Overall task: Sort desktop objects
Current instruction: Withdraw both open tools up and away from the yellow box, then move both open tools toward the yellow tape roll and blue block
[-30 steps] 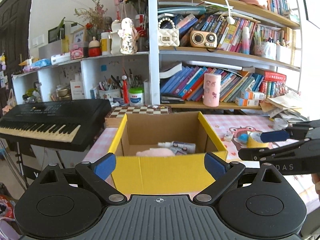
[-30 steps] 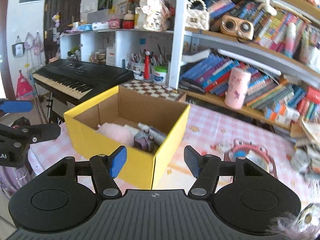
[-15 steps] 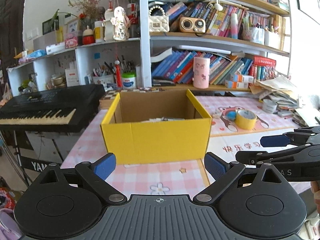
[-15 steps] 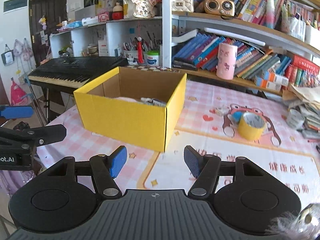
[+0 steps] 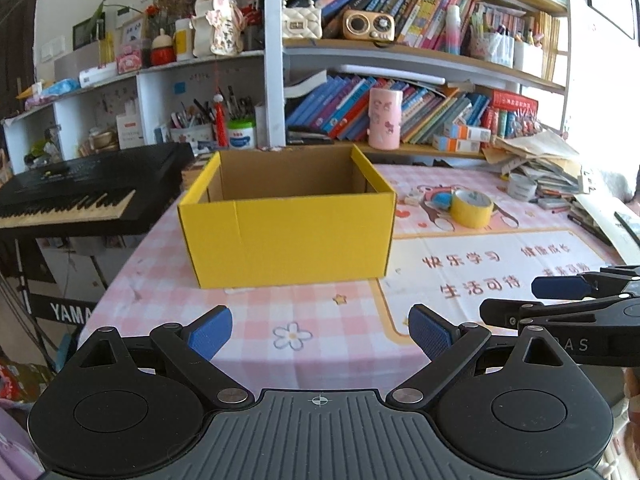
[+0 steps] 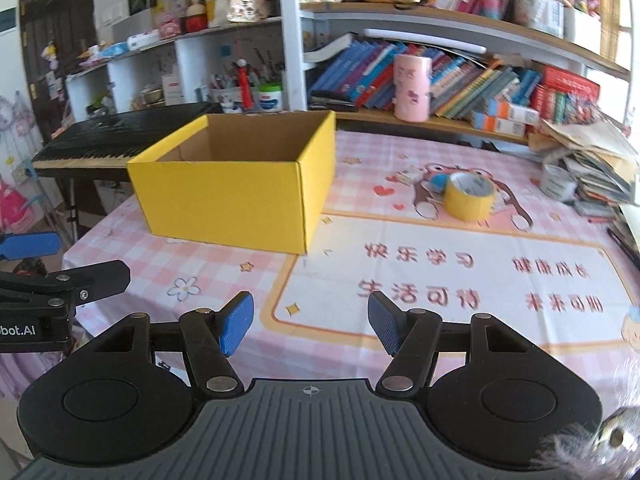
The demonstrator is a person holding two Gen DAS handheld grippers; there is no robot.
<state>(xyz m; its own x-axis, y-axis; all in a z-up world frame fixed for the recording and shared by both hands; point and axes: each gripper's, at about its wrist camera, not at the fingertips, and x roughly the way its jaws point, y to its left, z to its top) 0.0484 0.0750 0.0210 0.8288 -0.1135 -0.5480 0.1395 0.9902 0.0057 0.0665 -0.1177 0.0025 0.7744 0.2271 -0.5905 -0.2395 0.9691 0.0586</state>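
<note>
Both grippers, left (image 5: 320, 330) and right (image 6: 310, 326), hang released. Tape roll (image 6: 469, 196): light, stiff; pinch across its rim.

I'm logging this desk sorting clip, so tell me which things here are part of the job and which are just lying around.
Part of the job:
- yellow cardboard box, open-topped, on the pink checked tablecloth
- yellow tape roll
- left gripper and right gripper, both open and empty

Just lying about:
- black electronic keyboard
- pink cylindrical tumbler on the shelf
- stack of papers
</note>
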